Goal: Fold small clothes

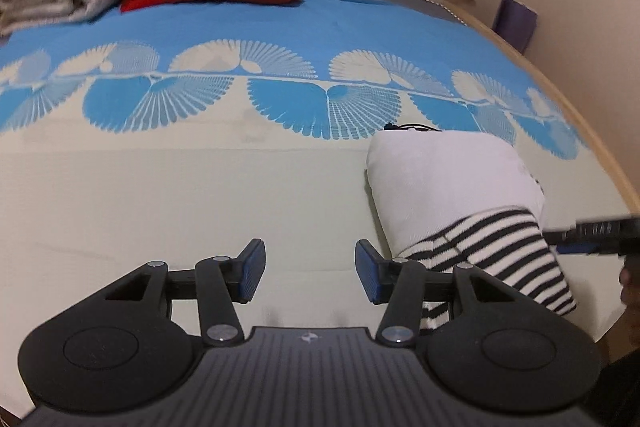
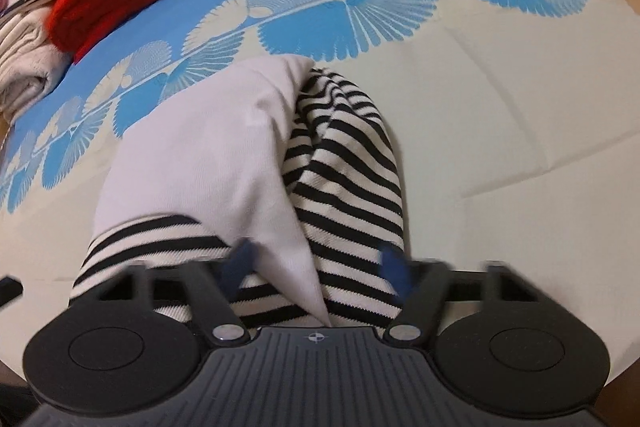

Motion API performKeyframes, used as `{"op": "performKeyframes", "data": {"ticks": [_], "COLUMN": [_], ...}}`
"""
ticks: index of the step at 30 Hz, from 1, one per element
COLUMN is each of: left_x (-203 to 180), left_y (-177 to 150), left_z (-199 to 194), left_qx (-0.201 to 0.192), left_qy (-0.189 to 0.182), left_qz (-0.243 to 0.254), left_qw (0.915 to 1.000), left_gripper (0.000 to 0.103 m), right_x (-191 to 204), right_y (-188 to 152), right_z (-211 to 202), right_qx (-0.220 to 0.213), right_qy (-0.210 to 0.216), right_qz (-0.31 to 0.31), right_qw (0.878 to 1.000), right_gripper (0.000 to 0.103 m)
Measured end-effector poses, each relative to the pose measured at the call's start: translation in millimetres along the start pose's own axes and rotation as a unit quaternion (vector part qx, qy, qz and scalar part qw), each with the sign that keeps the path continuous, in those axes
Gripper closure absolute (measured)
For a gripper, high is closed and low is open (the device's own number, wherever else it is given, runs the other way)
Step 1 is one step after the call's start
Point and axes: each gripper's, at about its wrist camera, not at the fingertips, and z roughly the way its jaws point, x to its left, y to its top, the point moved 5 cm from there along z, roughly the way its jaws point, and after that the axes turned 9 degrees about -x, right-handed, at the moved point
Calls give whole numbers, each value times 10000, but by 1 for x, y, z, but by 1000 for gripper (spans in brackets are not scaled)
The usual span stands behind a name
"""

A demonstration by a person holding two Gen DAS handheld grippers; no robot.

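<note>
white-and-striped garment [image 2: 256, 155] on the patterned bedspread [image 2: 500, 99]

Folded white garment [image 2: 208, 147] with black-striped sleeves, flat on bedspread [image 2: 500, 107]

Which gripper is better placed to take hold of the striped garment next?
Right. The right gripper straddles the striped garment, cloth between its pads. The left gripper is open over bare bedspread, the garment beside it.
</note>
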Motion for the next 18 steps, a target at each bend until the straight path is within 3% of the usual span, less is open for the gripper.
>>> {"op": "performKeyframes", "data": {"ticks": [2,5,9,12,14,16,17,18], "left_x": [2,0,-7,-12,-15,-17,-18,-19], "left_y": [-2,-3,-7,-10,-12,-15,-15,-16], "left_z": [-1,1,6,11,14,18,19,20], "left_qx": [60,158,271,312,351,401,422,433], "left_qy": [-13,-73,-114,-115,-83,-66,-62,-55], "left_qz": [-146,-311,-322,-242,-213,-242,-262,-274], "left_qw": [9999,9994,9990,9992,9991,9989,9987,9987], "left_gripper": [48,48,48,48,48,48,48,48], "right_x": [4,9,-13,-51,-61,-55,-49,-43], "right_y": [-2,0,15,12,8,8,8,8], "right_z": [-6,-23,-54,-46,-38,-36,-36,-36], "right_qx": [-106,-541,-1341,-979,-732,-691,-690,-675], "right_qy": [2,53,-16,-576,-506,-225,-87,55], "right_qz": [-154,-352,175,696,849,728,634,574], "right_qw": [9998,9979,9908,9911,9924,9947,9956,9960], "right_gripper": [103,103,103,103,103,99,87,60]}}
